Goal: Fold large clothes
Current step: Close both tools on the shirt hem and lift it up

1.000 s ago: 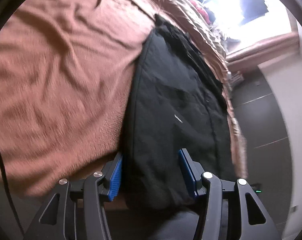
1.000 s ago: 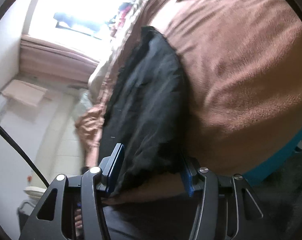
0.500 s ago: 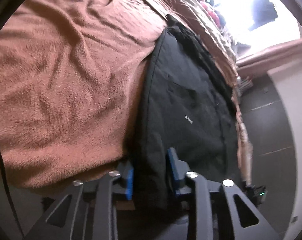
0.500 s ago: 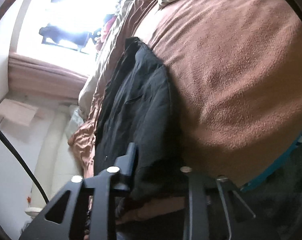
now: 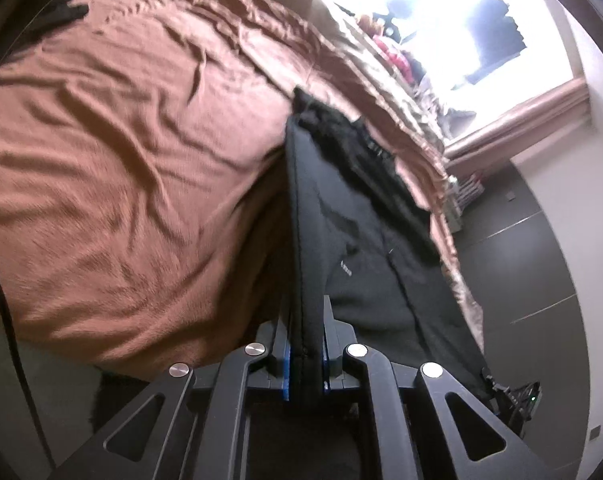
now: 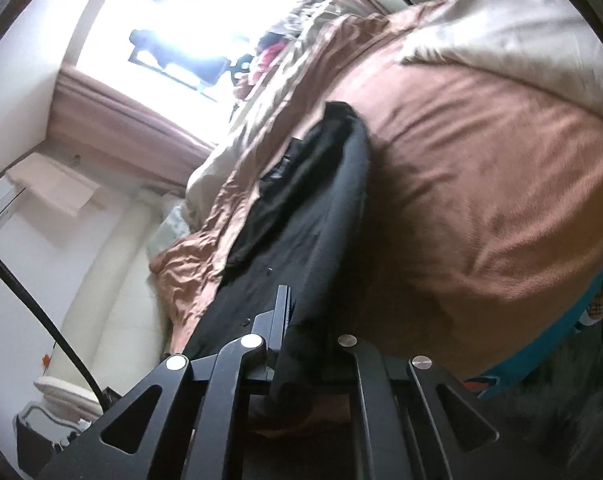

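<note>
Left wrist view: the left gripper (image 5: 304,354), whose jaws have just been closing, pinches the near edge of the black garment (image 5: 365,240), which stretches away across the brown bed (image 5: 121,152).

Right wrist view: the right gripper (image 6: 301,344) likewise clamps the garment's (image 6: 301,224) other near corner. The cloth looks soft, thick and droopy, so corners seem the best hold.

Both sets of jaws, wide apart a second ago, have just been closing: the left gripper (image 5: 305,344) now pinches the near hem of the black garment (image 5: 357,240), and the right gripper (image 6: 301,320) clamps its other corner. That edge, formerly flat on the brown blanket (image 5: 121,160), now stands lifted clear of it
</note>
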The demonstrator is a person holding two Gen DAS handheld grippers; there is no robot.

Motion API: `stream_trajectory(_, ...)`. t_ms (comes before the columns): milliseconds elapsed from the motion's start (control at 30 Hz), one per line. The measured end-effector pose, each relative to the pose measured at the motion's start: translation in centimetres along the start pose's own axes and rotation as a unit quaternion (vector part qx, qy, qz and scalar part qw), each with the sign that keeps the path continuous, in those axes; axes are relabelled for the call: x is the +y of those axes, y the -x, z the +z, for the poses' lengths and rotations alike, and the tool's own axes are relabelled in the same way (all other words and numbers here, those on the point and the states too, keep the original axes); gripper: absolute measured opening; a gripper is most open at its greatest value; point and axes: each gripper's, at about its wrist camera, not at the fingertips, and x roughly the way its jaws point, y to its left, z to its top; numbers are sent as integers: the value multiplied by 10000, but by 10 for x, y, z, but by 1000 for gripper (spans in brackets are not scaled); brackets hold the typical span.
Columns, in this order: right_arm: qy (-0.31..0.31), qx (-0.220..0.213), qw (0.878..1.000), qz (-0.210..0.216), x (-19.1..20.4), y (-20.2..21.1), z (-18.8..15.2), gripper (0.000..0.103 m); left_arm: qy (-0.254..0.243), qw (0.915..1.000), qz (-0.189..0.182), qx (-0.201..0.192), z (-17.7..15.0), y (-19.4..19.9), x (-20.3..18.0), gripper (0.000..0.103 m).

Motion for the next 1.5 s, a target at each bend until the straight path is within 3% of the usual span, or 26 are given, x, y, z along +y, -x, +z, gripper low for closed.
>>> stream_trajectory(367,599,-365,9960,555,66,70,-4,4,-291,9941,-533,-903,14,106,-49,10)
stream_trajectory(733,1123,-784,9839,1146,111,129,-17,4,-456,9747,-1255,-1790,7,222,-89,10)
stream_trajectory(867,1296,-885,9797,1246,108,124,-22,4,-589,9681,-1377,-2008,6,247,-99,10)
stream_trajectory(1033,1237,-832,9832,1051,90,92,-13,4,-606,9694,-1323,-1977,17,238,-101,10)
stream_trajectory(1500,1101,-581,9903,611,81,25,38,4,-659,9819,-820,-1575,71,146,-89,10)
